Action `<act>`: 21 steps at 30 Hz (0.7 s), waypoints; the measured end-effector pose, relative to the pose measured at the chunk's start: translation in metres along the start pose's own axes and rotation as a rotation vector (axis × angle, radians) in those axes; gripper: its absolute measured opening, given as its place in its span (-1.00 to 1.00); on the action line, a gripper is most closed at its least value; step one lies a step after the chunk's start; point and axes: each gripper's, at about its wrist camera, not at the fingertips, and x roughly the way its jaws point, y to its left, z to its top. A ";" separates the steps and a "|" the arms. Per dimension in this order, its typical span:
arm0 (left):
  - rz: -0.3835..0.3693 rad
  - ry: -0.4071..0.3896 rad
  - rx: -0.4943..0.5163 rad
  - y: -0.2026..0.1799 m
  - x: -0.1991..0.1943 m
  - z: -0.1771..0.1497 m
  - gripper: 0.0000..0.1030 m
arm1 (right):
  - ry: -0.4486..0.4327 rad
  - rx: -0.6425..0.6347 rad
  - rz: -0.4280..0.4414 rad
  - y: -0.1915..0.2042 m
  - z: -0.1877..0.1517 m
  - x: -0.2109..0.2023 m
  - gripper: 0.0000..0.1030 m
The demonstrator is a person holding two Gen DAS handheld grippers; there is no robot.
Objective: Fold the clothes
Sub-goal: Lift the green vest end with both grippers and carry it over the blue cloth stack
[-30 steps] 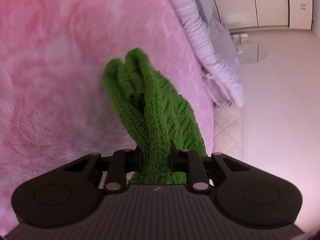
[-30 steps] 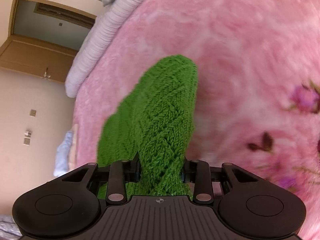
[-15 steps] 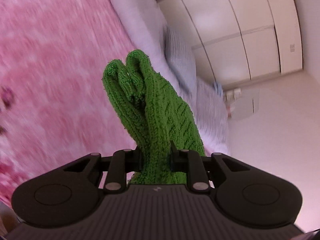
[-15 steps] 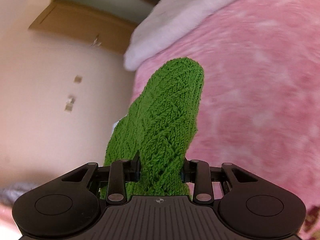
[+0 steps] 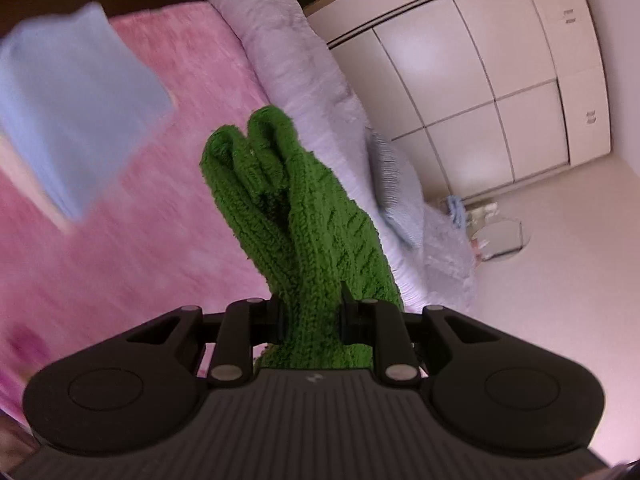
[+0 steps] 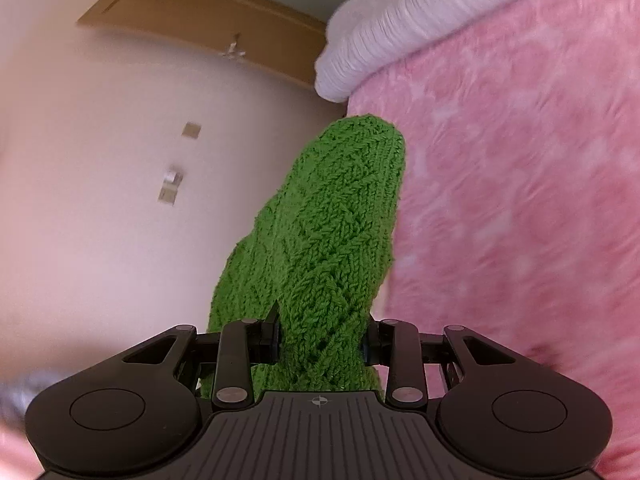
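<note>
A bedroom, seen from two hand-held tools in the middle of folding clothes. In the left wrist view, a folded pale blue cloth lies blurred at the far left on a fluffy pink blanket covering the bed. At centre, a bunched fold of the green knitted garment rises out of the left tool, whose two black fingers are clamped on the knit from either side, the wool filling the gap between them and lifted clear of the blanket. To its right a rolled lilac-white quilt runs along the edge of the bed, and beyond it stand cream wardrobe doors above a pale floor, where a few small items near the wardrobe are too small to make out. In the right wrist view, a pale wall with small fittings fills the left side, under a brown wooden door frame. At centre, another part of the green knitted garment stands up from the right tool, which likewise is closed on it, a thick rounded fold squeezed between its fingers. To the right lie the ribbed end of the quilt and the pink blanket, both softened by motion blur.
</note>
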 end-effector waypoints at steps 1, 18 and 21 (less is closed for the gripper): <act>0.004 0.020 0.010 0.013 -0.009 0.021 -0.65 | -0.009 0.011 -0.003 0.009 -0.004 0.021 -0.36; 0.068 0.051 0.024 0.128 -0.041 0.154 -0.65 | 0.040 0.068 -0.096 0.063 -0.011 0.212 -0.36; 0.074 0.055 0.026 0.140 -0.033 0.170 -0.65 | 0.038 0.072 -0.084 0.053 -0.006 0.231 -0.35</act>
